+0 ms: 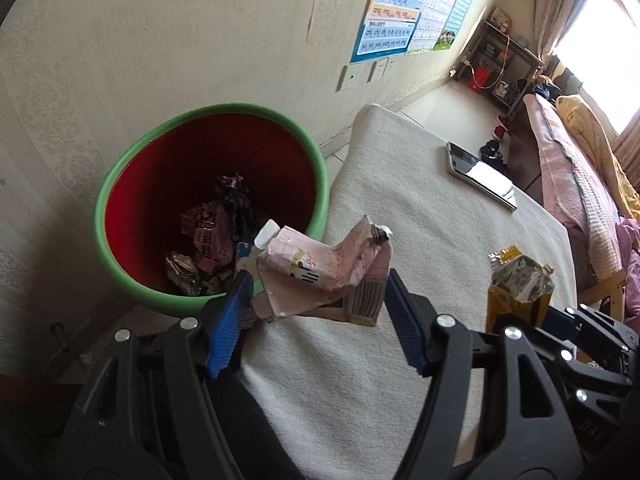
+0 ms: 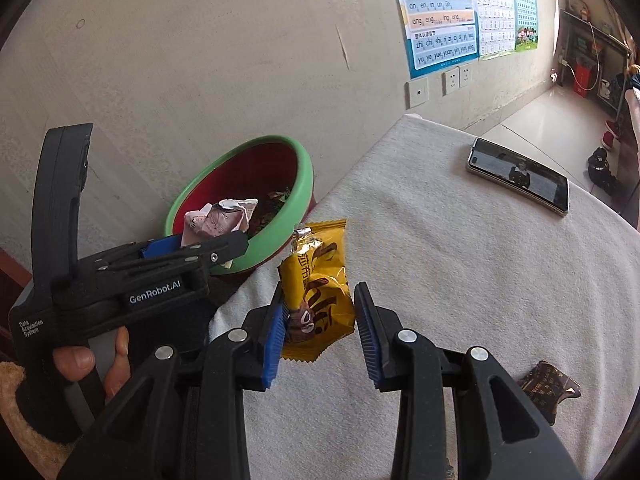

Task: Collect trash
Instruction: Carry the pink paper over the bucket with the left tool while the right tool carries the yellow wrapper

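Right gripper (image 2: pixel 322 330) pinches a yellow snack wrapper (image 2: pixel 316 292) above the white tablecloth (image 2: pixel 460 280). Left gripper (image 1: pixel 316 312) clamps a crushed pink carton (image 1: pixel 316 272) by the table edge. Both look light, crinkly and slippery; grip mid-body. Beyond sits the green-rimmed bin (image 1: pixel 120 184) holding trash; farther back, a phone (image 2: pixel 518 176).

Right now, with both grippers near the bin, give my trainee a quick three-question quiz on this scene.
1. True or false: the bin is empty.
2. What does the right gripper hold: A) phone, B) yellow wrapper, C) sock?
3. Which object on the cloth is not trash?

Key:
1. False; wrappers lie inside it.
2. B, the yellow wrapper. The left gripper holds a pink carton.
3. The phone.
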{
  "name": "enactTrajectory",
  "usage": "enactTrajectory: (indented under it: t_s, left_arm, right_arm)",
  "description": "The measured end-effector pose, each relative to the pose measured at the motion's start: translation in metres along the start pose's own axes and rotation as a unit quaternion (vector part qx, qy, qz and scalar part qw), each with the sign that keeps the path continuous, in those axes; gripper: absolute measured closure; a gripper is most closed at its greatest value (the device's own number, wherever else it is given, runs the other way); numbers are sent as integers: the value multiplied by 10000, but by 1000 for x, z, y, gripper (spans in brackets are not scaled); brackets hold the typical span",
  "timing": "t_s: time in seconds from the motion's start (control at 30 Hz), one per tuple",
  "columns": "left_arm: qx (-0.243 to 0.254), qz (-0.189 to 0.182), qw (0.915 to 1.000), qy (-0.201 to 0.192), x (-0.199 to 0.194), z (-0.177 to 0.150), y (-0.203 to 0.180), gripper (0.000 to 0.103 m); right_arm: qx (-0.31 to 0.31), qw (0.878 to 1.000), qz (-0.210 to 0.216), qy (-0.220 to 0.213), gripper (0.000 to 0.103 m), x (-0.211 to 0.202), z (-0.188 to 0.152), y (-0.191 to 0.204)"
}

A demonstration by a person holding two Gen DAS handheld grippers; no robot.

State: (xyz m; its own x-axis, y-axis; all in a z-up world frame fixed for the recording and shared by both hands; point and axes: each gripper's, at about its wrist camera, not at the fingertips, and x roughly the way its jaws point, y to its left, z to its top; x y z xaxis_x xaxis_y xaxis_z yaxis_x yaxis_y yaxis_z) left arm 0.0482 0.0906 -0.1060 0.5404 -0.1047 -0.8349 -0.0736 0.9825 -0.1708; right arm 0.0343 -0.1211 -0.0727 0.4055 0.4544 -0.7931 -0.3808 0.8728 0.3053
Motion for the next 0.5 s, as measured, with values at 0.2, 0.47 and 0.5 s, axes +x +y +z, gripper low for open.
enactTrajectory:
  t_s: [0.2,0.47,0.5]
  left_arm:
    - [-139,222,9996,-70,-6,2,23,39]
    - [-228,381,9988,-190,-14,6,38,39]
    - [-238,383,9988,-199,-14,6,39,39]
  right_arm:
    - [-174,9998,51,-8,70,6,10,13]
    - [-288,9995,99,-27,70,10,18,27]
    - [-308,9995,104,-26,70,10,18,28]
